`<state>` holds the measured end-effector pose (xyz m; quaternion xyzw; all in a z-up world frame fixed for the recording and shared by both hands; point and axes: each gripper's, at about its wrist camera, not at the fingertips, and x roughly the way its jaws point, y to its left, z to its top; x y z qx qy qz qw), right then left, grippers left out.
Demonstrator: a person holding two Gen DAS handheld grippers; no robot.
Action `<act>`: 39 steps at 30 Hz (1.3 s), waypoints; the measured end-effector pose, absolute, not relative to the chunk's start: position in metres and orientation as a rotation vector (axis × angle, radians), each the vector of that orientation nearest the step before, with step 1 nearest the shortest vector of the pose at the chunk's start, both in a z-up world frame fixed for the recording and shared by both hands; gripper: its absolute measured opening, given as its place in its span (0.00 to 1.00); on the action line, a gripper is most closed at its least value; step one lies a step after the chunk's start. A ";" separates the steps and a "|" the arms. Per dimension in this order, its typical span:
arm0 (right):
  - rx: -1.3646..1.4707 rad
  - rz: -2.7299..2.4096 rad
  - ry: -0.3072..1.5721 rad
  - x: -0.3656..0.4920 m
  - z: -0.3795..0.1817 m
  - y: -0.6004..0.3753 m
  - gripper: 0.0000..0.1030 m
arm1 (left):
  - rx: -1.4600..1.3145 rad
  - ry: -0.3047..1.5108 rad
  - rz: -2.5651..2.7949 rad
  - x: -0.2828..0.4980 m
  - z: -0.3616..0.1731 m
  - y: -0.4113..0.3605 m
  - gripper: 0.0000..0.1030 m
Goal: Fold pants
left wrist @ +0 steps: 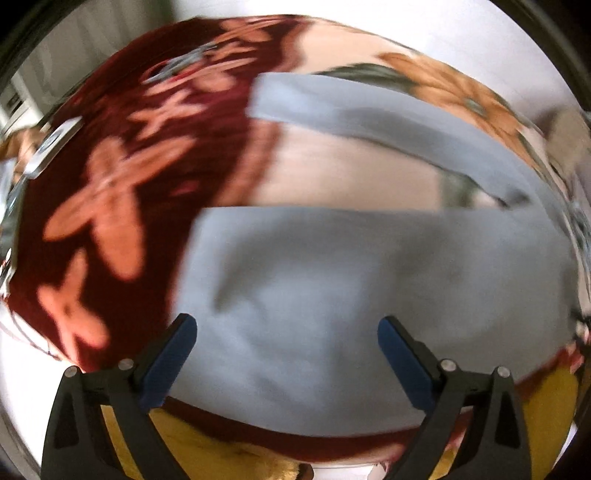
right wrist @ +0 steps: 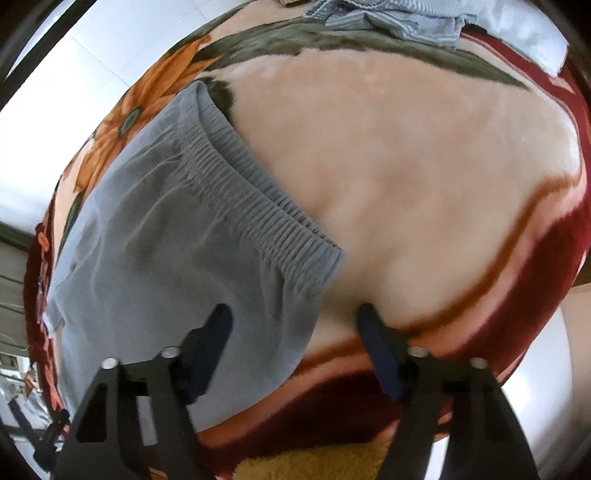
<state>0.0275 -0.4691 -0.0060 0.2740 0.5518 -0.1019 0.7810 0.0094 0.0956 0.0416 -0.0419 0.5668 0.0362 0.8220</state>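
Two grippers are hovering released: left gripper (left wrist: 286,332) & right gripper (right wrist: 293,319), over grey pants (right wrist: 177,251) lying on floral blanket (right wrist: 406,177). Striped cloth (right wrist: 384,16) is lying at far edge, well apart.

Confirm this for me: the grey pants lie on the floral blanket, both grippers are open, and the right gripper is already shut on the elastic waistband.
Not right: the right gripper is open, not shut on the waistband. The right wrist view shows its fingers spread over the pants' corner. The pants do lie on the floral blanket, and the left gripper is open too.
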 end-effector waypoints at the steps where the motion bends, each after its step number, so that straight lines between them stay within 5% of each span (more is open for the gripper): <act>1: 0.575 -0.221 1.184 0.027 -0.004 -0.470 0.39 | -0.069 1.197 0.041 0.006 0.043 0.083 0.98; 3: 0.594 -0.174 1.154 0.023 0.002 -0.472 0.17 | -0.029 1.187 -0.010 0.001 0.042 0.063 0.98; 6: 0.665 -0.105 1.079 0.020 0.017 -0.478 0.08 | 0.054 1.168 -0.071 -0.001 0.037 0.036 0.98; 30: 0.670 0.029 0.826 0.037 0.115 -0.463 0.05 | 0.324 1.118 -0.217 -0.040 0.018 -0.022 0.96; 34: 0.666 0.030 0.813 0.036 0.119 -0.463 0.05 | 0.377 1.090 -0.087 -0.030 0.011 -0.009 0.85; 36: 0.671 0.024 0.808 0.034 0.119 -0.465 0.05 | 0.298 1.084 -0.108 -0.027 0.016 0.001 0.63; 38: 0.674 0.015 0.803 0.032 0.119 -0.467 0.05 | 0.214 1.082 -0.143 -0.024 0.023 0.010 0.18; 39: 0.677 0.014 0.800 0.029 0.118 -0.467 0.05 | 0.183 1.075 -0.148 -0.023 0.027 0.014 0.16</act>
